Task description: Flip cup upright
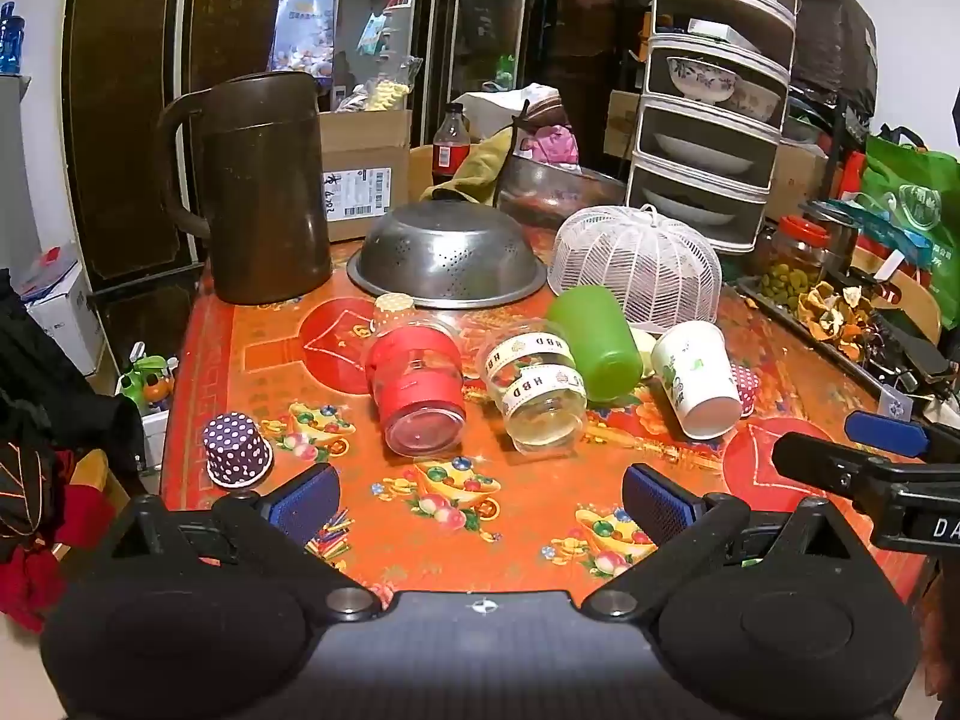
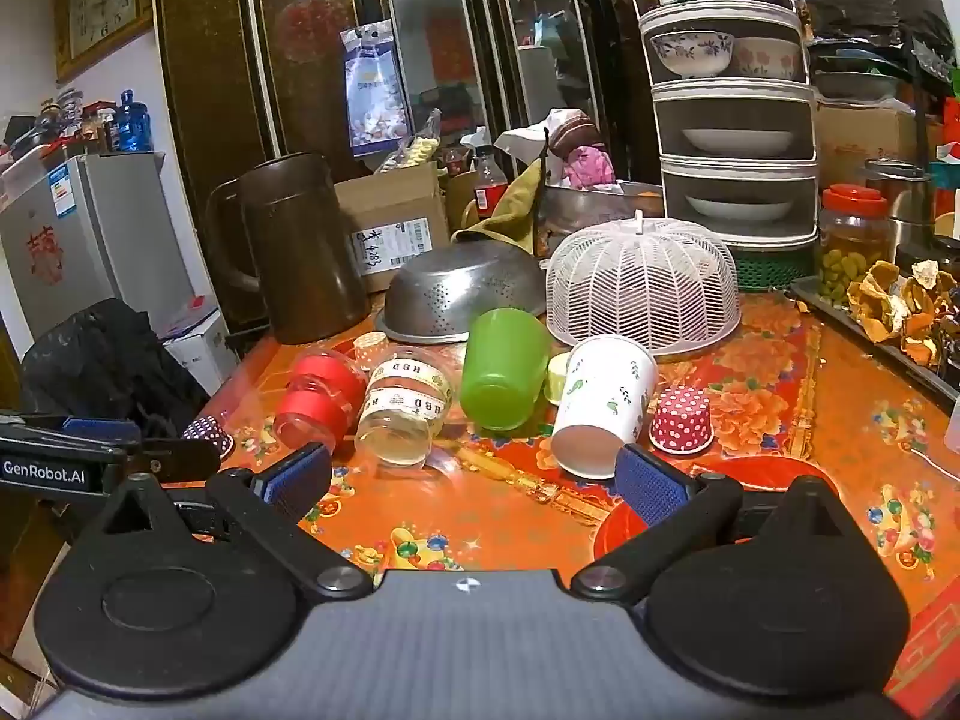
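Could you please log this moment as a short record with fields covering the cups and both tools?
surface: table with red patterned cloth
cups lying on their side: red-wrapped clear cup; clear cup with HBD ribbon; green cup; white paper cup
small cups, mouth down: purple dotted cup; red dotted cup
left tool: open, holding nothing
right tool: open, holding nothing
task state: no cup upright yet
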Motion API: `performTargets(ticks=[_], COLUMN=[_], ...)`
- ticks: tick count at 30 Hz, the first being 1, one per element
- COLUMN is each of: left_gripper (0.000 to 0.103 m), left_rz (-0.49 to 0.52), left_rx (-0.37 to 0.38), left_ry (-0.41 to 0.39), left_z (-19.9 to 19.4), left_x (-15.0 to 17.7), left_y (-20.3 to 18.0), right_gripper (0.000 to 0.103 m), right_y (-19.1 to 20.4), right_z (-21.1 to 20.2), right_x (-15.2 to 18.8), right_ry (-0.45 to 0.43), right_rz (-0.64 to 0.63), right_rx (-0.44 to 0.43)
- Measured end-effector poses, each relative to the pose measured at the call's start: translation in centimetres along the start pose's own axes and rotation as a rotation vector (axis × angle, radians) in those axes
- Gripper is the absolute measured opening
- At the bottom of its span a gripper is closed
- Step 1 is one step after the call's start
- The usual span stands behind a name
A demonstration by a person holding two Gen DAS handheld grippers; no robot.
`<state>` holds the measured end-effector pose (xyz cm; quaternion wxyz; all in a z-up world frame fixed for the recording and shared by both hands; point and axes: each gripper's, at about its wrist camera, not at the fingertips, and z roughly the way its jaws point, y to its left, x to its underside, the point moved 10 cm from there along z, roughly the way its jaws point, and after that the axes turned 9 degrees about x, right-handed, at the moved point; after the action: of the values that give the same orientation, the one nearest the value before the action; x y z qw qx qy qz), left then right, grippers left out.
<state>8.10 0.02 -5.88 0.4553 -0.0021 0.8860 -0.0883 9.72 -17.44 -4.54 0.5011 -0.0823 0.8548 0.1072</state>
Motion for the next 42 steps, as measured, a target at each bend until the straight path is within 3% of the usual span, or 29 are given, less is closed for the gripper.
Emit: performTargets(ticks=[42], left_gripper=[0.101], left_rz=[0.006], left_rx=[-0.012], left_ry=[0.001], left_z=[-0.47], left_x=[0.36], left_y=[-0.04], right_gripper=[0.102], right_y=[-0.17], right_z=[-0.45], right_x=[-0.02], right_ry=[0.017], right_rz=[0.035], right_rx=[-0.009])
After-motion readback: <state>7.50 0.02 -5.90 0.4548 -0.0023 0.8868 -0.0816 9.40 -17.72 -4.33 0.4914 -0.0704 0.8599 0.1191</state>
